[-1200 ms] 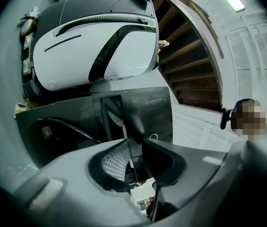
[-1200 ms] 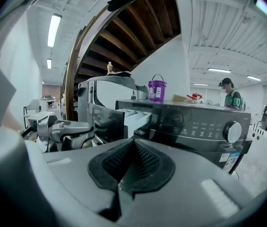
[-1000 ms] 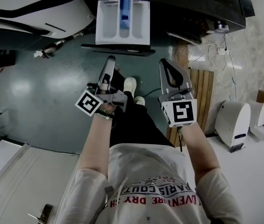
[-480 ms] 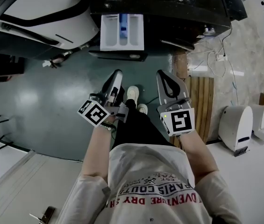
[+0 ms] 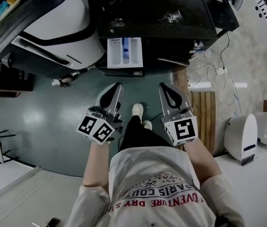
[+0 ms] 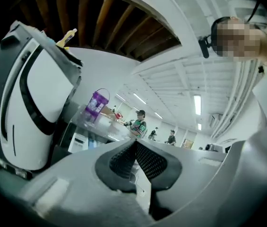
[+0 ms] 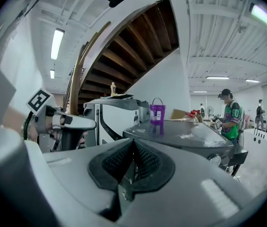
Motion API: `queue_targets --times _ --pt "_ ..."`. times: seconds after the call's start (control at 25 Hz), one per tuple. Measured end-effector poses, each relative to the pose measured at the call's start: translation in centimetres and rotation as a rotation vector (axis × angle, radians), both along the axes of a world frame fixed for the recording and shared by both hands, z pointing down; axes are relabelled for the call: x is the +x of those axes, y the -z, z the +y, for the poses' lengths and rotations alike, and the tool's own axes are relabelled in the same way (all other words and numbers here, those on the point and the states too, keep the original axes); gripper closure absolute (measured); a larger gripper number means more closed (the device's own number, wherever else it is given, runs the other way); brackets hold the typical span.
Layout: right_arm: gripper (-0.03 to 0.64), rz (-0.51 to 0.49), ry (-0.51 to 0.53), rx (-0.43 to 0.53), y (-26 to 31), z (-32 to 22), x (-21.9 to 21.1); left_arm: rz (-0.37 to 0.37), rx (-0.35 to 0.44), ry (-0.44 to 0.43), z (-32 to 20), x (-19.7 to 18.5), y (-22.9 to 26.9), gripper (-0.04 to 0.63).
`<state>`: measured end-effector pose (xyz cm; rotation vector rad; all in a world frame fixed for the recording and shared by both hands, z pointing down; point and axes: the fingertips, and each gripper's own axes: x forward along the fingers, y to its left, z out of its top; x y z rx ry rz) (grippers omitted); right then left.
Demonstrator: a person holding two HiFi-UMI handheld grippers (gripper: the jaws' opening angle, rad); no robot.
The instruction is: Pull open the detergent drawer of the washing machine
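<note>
Detergent drawer [image 5: 124, 53]: stood pulled out of washing machine [image 5: 171, 13]. Left gripper [image 5: 116, 86], right gripper [image 5: 164, 86]: both closed, empty, had risen clear of it, the left rolled. Task judged done.

Left claw [image 5: 117, 85] rolled flat and, with right claw [image 5: 163, 86], rose.

The person's white shirt [image 5: 145, 170] carries upside-down print reading "PARIS" and "DVENTURE DRY".
</note>
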<state>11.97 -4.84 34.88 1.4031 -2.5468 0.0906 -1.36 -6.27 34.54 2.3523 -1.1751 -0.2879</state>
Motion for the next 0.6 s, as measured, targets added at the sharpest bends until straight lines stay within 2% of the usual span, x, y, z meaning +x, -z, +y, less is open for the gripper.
queue_targets --times 0.16,0.32,0.6 --pt "0.615 0.002 0.071 0.060 3.6 0.8 -1.1 -0.137 0.102 -0.005 0.8 0.2 3.8 0.594" --pt "0.615 -0.034 0.078 0.117 7.1 2.0 -1.0 -0.297 0.184 -0.004 2.0 0.6 7.2 0.594" --pt "0.617 -0.043 0.097 0.218 11.4 3.9 -0.6 -0.429 0.279 -0.038 4.1 1.7 10.9 0.594"
